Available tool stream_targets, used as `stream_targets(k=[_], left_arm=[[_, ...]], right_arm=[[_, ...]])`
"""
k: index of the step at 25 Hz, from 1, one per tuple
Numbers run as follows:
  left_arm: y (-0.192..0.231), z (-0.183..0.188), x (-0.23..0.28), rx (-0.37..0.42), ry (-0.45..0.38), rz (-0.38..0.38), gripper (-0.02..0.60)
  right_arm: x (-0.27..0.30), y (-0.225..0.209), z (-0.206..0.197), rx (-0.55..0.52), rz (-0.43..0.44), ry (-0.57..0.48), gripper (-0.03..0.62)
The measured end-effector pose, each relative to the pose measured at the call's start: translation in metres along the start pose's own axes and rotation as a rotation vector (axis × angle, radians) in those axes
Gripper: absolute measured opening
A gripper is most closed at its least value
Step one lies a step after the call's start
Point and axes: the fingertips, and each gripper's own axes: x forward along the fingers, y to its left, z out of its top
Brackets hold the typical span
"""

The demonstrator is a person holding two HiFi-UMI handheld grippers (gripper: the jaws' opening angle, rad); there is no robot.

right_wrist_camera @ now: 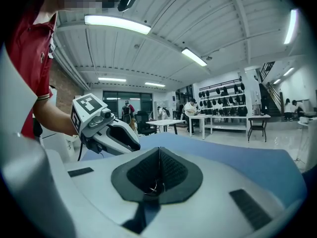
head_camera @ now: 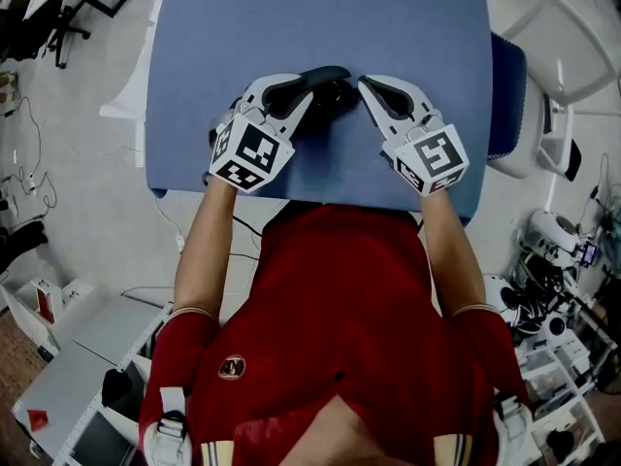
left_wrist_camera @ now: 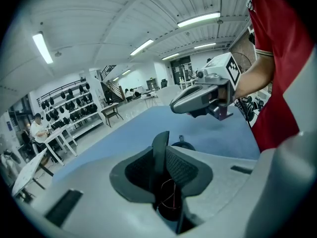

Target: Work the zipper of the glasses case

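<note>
A dark glasses case [head_camera: 330, 87] lies on the blue table [head_camera: 320, 17] between the two grippers. My left gripper [head_camera: 307, 93] is shut on a thin dark edge of the case. In the left gripper view that edge stands upright between the pads of the left gripper [left_wrist_camera: 161, 150], and a rounded part of the case [left_wrist_camera: 184, 144] shows just beyond. My right gripper [head_camera: 365, 85] is at the case's right end, its tip just above the table. In its own view the right gripper [right_wrist_camera: 159, 155] is shut, pad against pad, and nothing is visible between them.
The table's near edge [head_camera: 320, 200] runs just behind the grippers, against the person's red shirt. A white chair [head_camera: 543, 76] stands at the right of the table. Carts and gear [head_camera: 553, 299] crowd the floor on the right. Shelves and tables line the hall beyond.
</note>
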Motion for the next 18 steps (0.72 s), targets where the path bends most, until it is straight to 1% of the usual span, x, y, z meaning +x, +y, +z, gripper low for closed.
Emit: stream_targets(k=[5, 8, 9, 12, 15, 18], left_arm=[[-0.015, 0.001, -0.002, 0.005, 0.002, -0.008, 0.066], [-0.020, 0.000, -0.002, 0.002, 0.004, -0.009, 0.066], [-0.022, -0.001, -0.003, 0.001, 0.006, -0.010, 0.066], [-0.028, -0.002, -0.003, -0.002, 0.010, -0.015, 0.066], [-0.032, -0.003, -0.003, -0.004, 0.014, -0.021, 0.066], [-0.036, -0.004, -0.004, -0.004, 0.021, -0.028, 0.066]], right_arm=[[0.009, -0.001, -0.003, -0.047, 0.103, 0.025, 0.003], [0.017, 0.001, -0.005, -0.082, 0.190, 0.050, 0.075], [0.019, 0.004, -0.006, -0.093, 0.227, 0.060, 0.089], [0.023, 0.016, -0.013, -0.118, 0.338, 0.091, 0.118], [0.029, 0.024, -0.019, -0.139, 0.425, 0.130, 0.147], [0.034, 0.034, -0.028, -0.183, 0.503, 0.191, 0.161]])
